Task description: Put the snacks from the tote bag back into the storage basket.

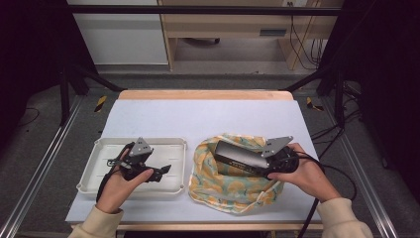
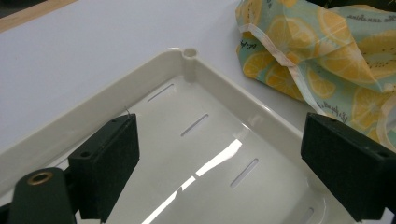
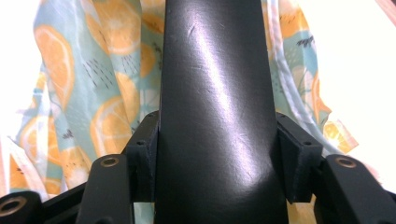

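A long black case [image 1: 238, 157] [image 3: 215, 112] lies tilted over a lemon-print cloth bag [image 1: 229, 186] [image 3: 98, 98] at the table's front right. My right gripper [image 1: 270, 161] [image 3: 217, 154] is shut on the case's near end, a jaw pressed on each side. At the left, my left gripper [image 1: 163, 171] [image 2: 219, 163] hovers open over a cream plastic tray [image 1: 106, 144] [image 2: 140, 74], nothing between its jaws. The bag's edge [image 2: 322, 51] lies just beyond the tray's corner.
The table has a pale blue-grey top [image 1: 198, 116] with a wooden far edge [image 1: 205, 94]. Black frame bars [image 1: 67, 87] stand at both sides. Wooden furniture [image 1: 233, 25] and cables [image 1: 307, 44] are on the floor beyond.
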Demonstrator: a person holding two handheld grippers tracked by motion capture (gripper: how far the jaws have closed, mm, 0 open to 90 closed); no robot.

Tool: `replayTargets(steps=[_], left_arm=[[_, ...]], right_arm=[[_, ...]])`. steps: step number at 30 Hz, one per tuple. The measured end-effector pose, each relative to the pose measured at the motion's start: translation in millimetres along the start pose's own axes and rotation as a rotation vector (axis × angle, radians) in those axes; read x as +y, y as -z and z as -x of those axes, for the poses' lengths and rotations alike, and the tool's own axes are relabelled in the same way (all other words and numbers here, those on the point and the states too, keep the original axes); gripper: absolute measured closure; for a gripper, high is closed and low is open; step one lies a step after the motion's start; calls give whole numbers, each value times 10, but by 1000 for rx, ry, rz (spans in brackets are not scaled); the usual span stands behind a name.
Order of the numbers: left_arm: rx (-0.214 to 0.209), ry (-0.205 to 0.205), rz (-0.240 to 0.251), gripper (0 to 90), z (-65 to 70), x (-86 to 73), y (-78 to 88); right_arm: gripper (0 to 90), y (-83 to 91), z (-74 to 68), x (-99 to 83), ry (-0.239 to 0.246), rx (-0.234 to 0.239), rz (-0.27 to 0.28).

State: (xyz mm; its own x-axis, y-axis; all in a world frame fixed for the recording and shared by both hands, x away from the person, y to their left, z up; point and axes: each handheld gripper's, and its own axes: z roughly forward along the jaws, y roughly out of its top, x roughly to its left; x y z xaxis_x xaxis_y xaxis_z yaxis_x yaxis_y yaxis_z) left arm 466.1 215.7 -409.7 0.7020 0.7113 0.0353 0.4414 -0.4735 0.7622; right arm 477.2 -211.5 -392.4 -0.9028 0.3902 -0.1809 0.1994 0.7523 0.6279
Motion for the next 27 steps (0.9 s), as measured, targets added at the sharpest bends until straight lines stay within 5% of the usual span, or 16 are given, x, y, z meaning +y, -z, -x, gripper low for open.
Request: replayTargets(steps=[6, 16, 27], left_arm=[[-7, -31, -1, 118, 12, 54, 6], [-87, -169, -40, 113, 12, 202, -68], [-152, -270, -52, 110, -62, 396, 48]], right_arm=[[428, 101, 58, 99, -12, 13, 20], [429, 145, 69, 333, 3, 53, 46], [428, 64, -76, 705, 58, 100, 53]])
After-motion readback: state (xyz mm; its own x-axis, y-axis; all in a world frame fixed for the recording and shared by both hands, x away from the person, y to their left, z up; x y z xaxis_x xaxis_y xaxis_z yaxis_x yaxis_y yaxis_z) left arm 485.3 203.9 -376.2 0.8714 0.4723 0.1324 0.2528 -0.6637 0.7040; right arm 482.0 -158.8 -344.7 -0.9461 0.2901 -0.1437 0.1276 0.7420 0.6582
